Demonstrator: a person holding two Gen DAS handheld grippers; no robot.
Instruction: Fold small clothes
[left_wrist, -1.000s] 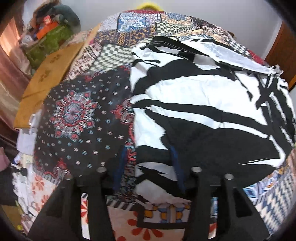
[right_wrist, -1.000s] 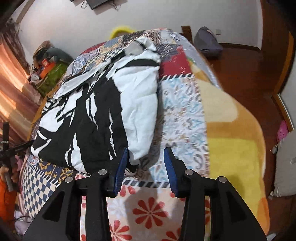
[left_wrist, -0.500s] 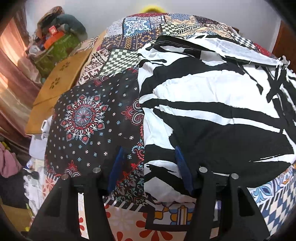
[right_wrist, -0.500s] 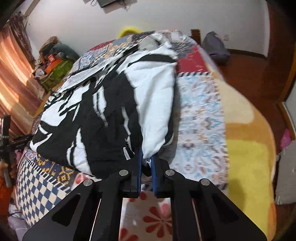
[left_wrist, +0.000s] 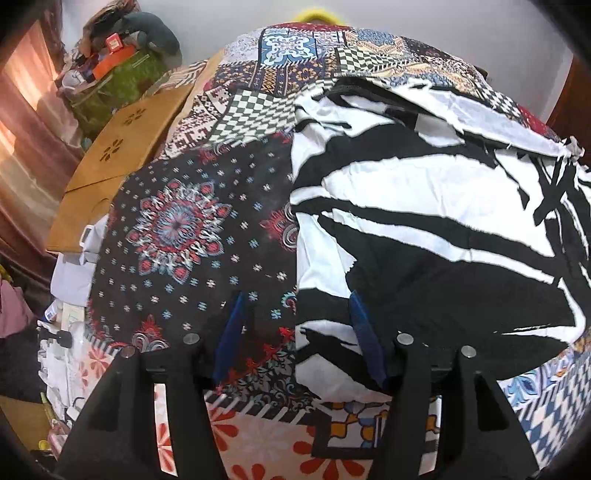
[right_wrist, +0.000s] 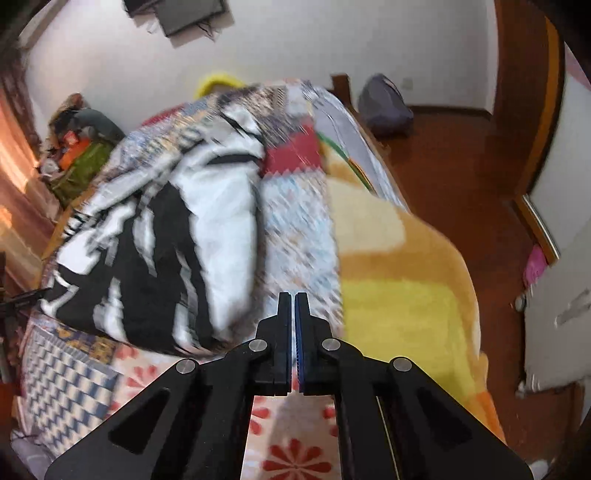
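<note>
Right claw (right_wrist: 294, 314) pressed together, holding nothing; left claw (left_wrist: 295, 325) spread astride the black-and-white patterned garment's (left_wrist: 424, 236) edge on the patchwork bed (left_wrist: 177, 229).

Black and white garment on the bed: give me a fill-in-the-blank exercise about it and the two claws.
The garment spread on the bed is patterned in black and ____.
The left claw is ____, one finger over the garment and the other over the quilt beside it.
The right claw is ____, with no cloth seen between its fingers.
Missing words: white; open; shut.
</note>
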